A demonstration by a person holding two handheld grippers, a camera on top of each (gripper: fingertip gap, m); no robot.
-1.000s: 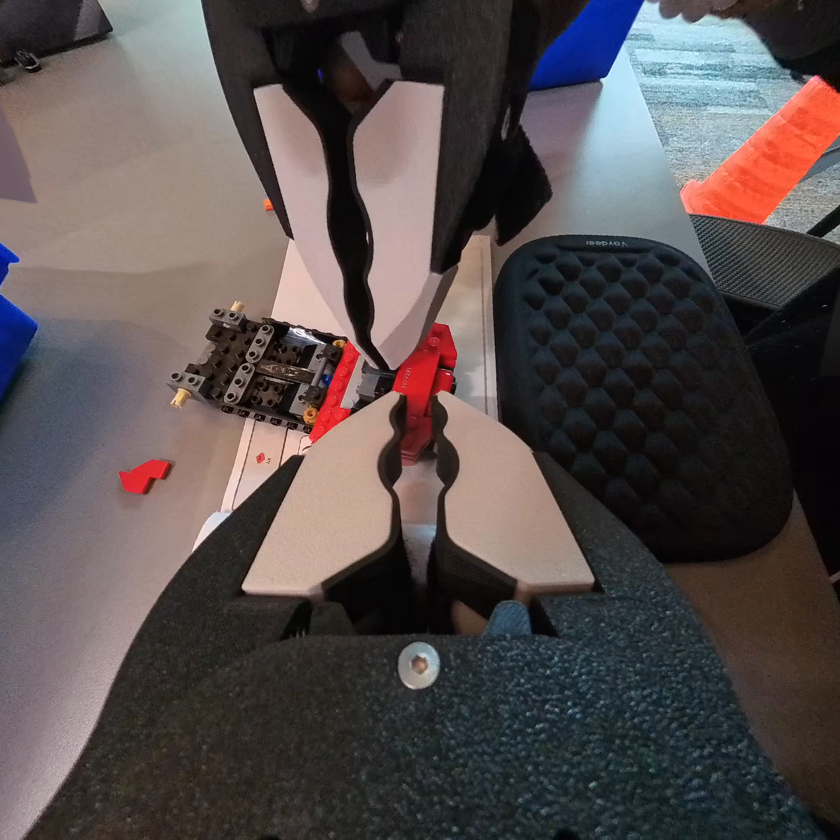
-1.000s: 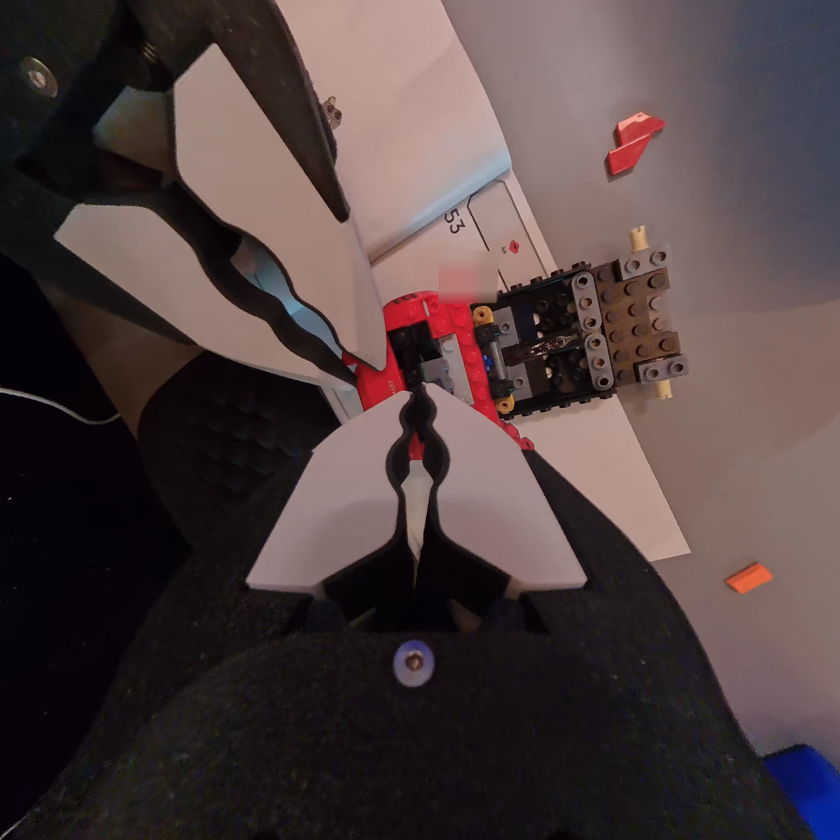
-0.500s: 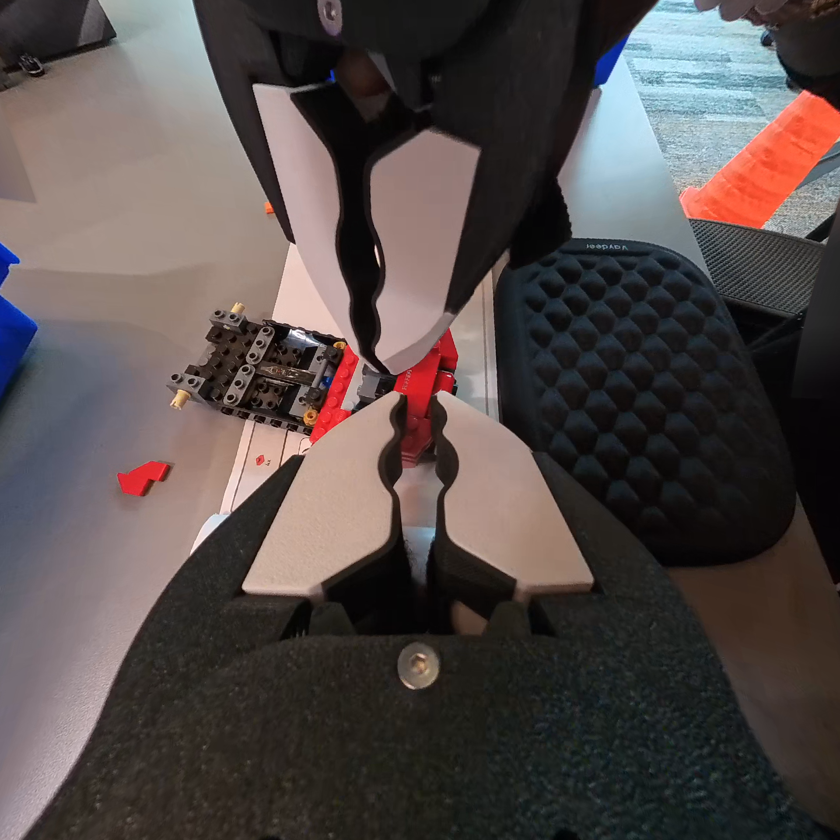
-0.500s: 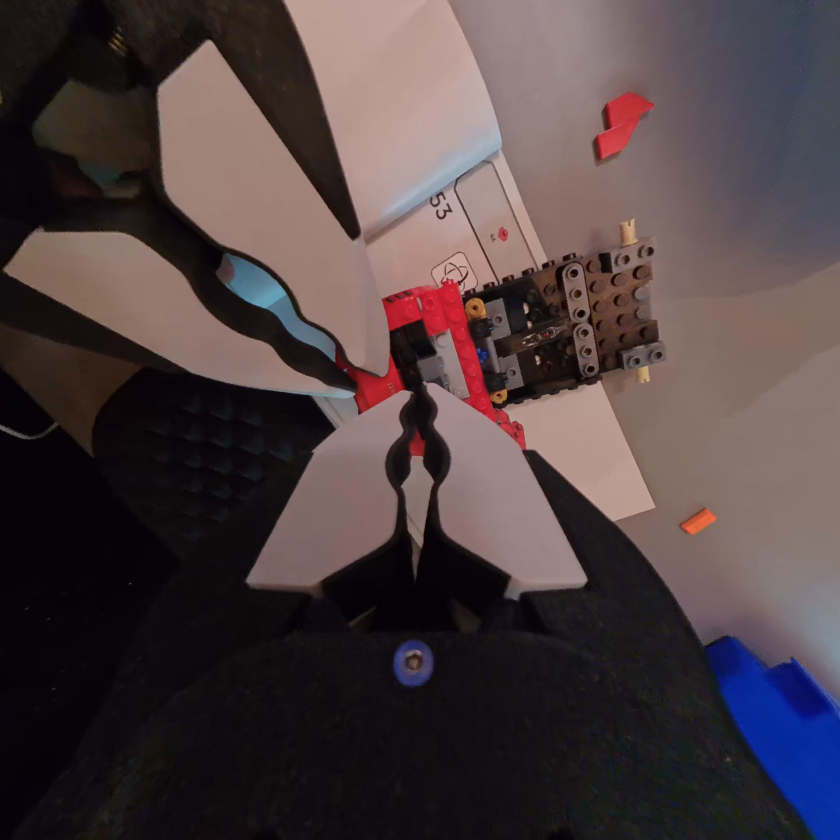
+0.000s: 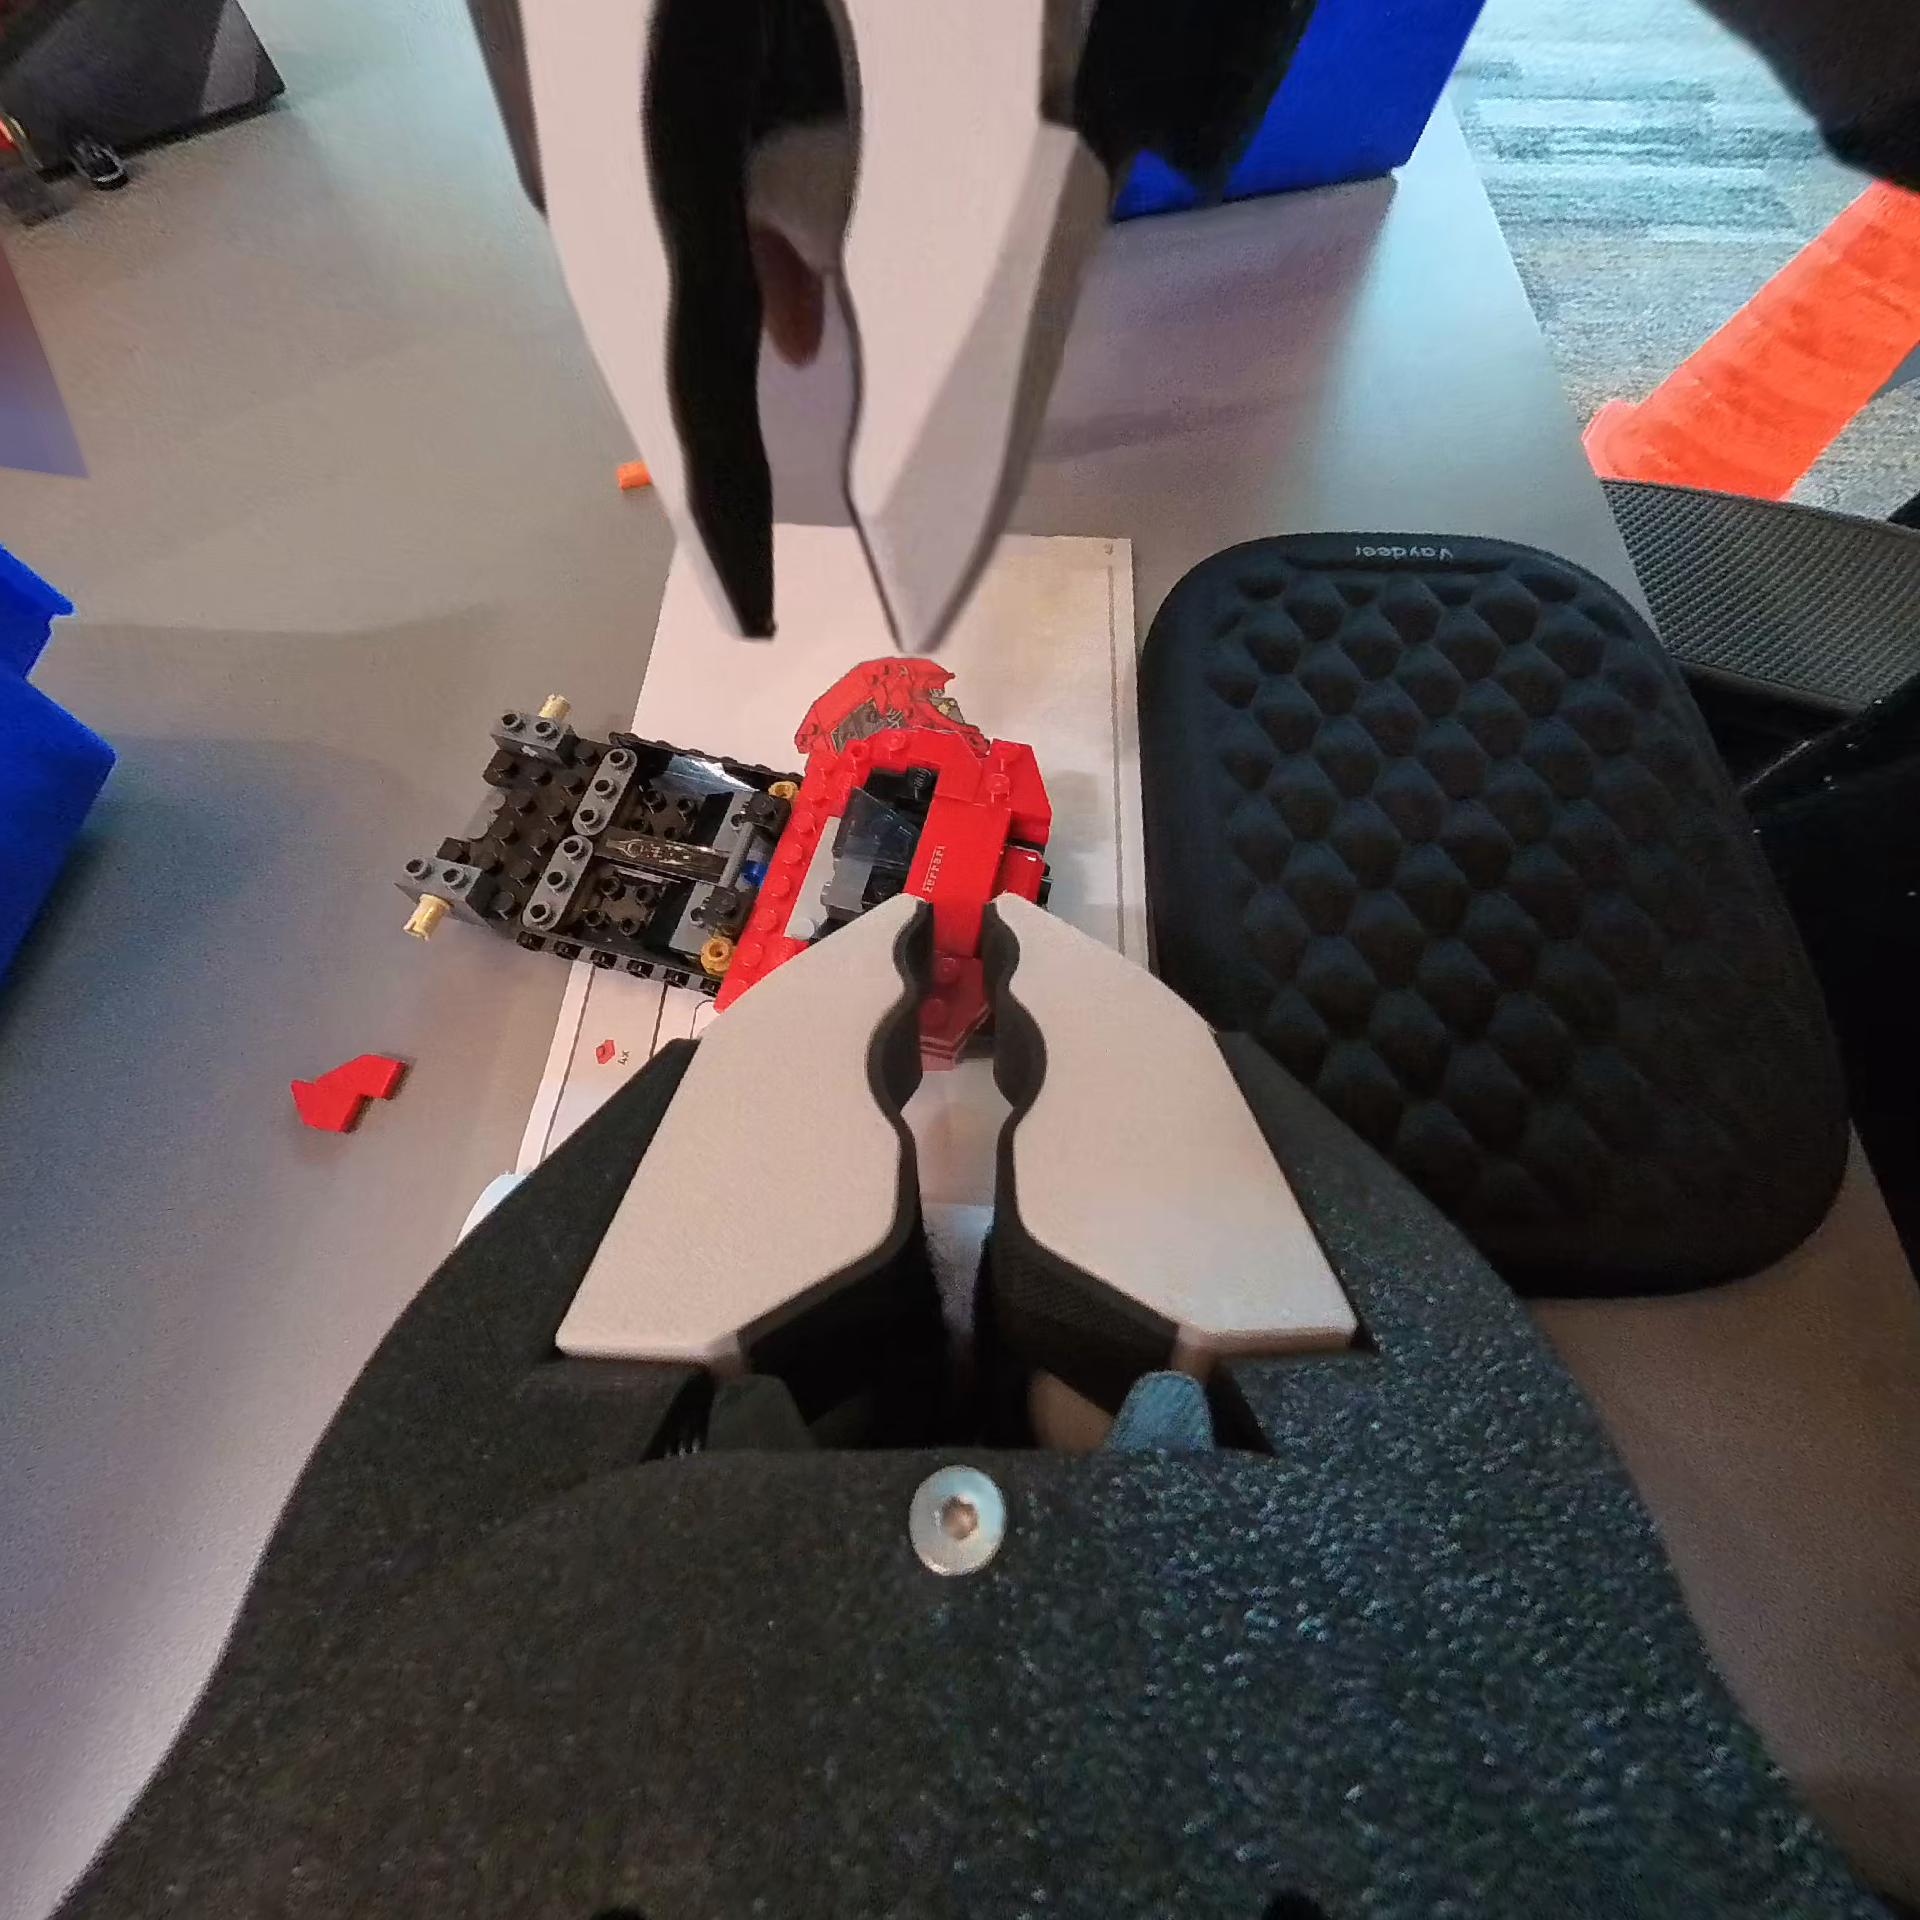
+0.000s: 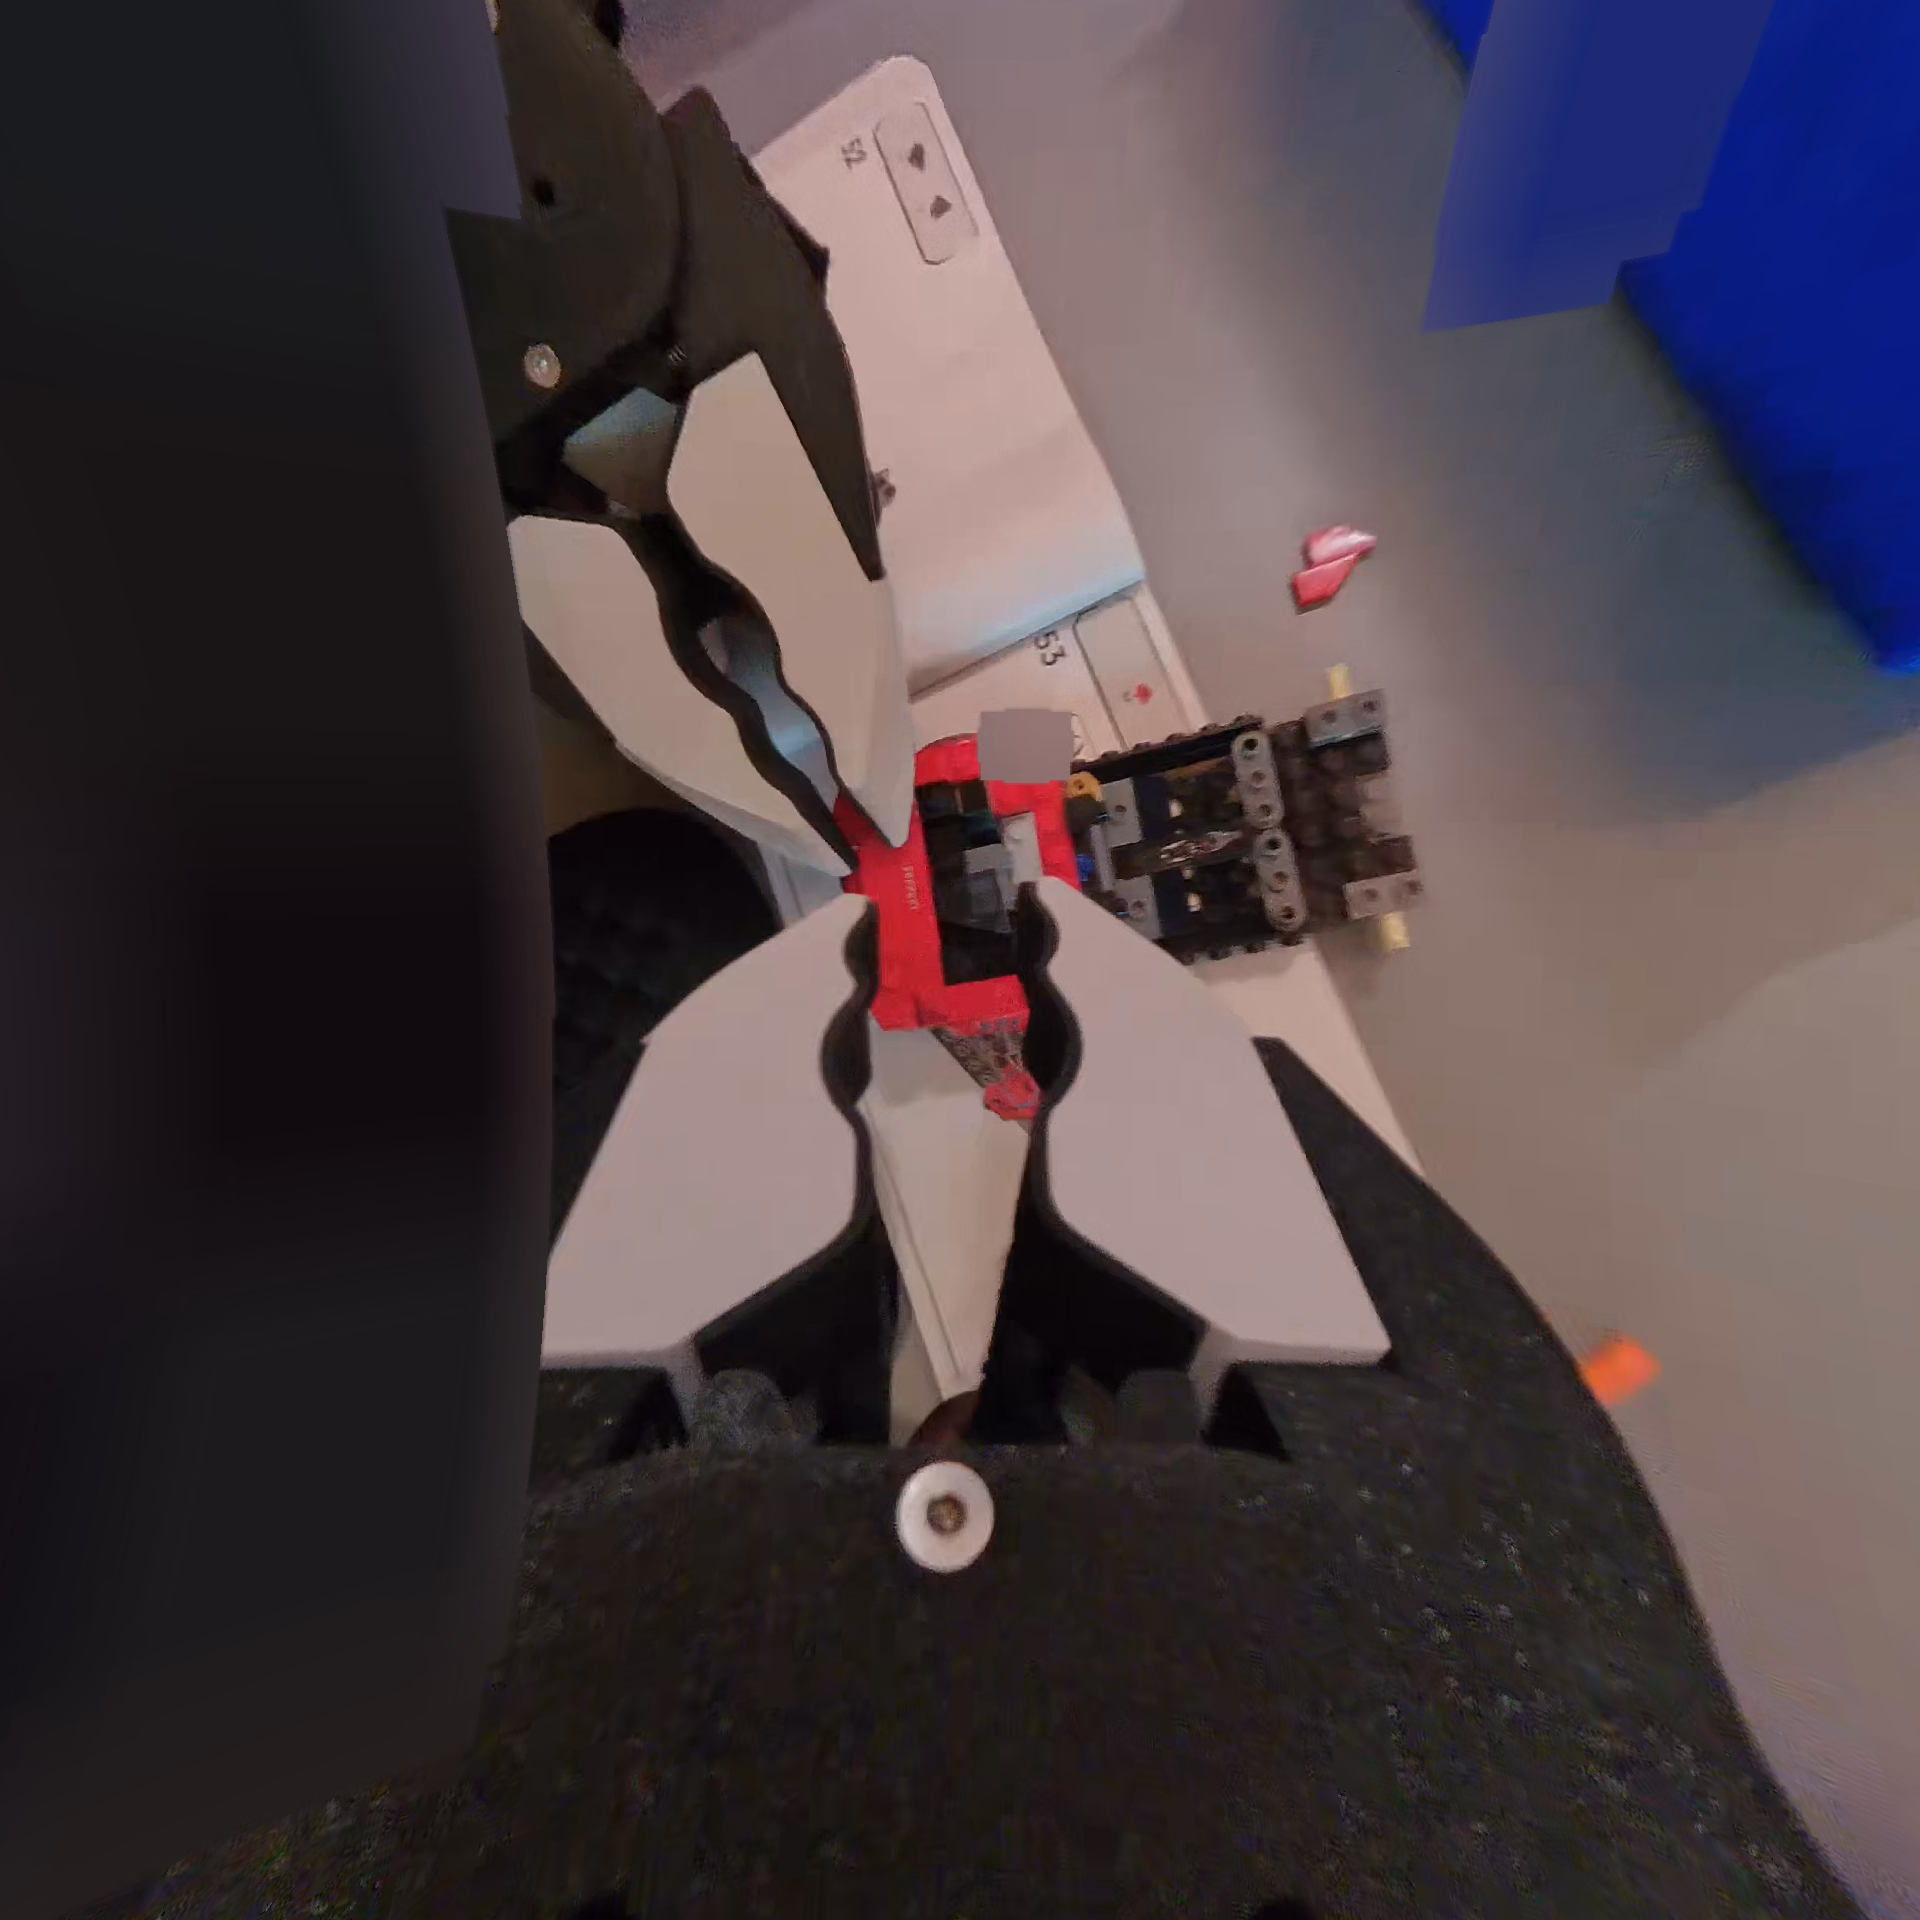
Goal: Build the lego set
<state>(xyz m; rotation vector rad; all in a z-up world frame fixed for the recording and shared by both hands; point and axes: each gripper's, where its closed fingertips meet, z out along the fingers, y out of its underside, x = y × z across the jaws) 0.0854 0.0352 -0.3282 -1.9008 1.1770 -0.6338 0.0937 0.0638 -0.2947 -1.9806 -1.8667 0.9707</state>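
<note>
The lego car, with a black chassis [image 5: 623, 852] and a red body [image 5: 966, 821], lies on the open instruction booklet [image 5: 1070, 623]. My left gripper [image 5: 956, 920] is shut on the near red end of the car. In the right wrist view it [image 6: 868, 842] pinches the same red end of the car [image 6: 904, 914]. My right gripper [image 6: 951, 899] is open and empty, hovering above the red body. In the left wrist view it [image 5: 831, 629] hangs blurred above the car's far side. A loose red piece [image 5: 348, 1086] lies on the table to the left.
A black padded wrist rest [image 5: 1455, 883] lies right of the booklet. A small orange piece [image 5: 631, 475] lies farther back on the grey table [image 5: 312, 520]. Blue bins stand at the left edge [image 5: 42, 790] and at the back [image 5: 1299, 104]. An orange cone [image 5: 1766, 364] stands on the floor. The loose red piece [image 5: 348, 1086] is about equally far from each gripper, around 12 cm. My right wrist view [image 6: 1330, 574] looks at it from another angle.
My right gripper has let go of the car, opened, and lifted up and back. The left gripper still holds the car's red end. The car has not moved.
</note>
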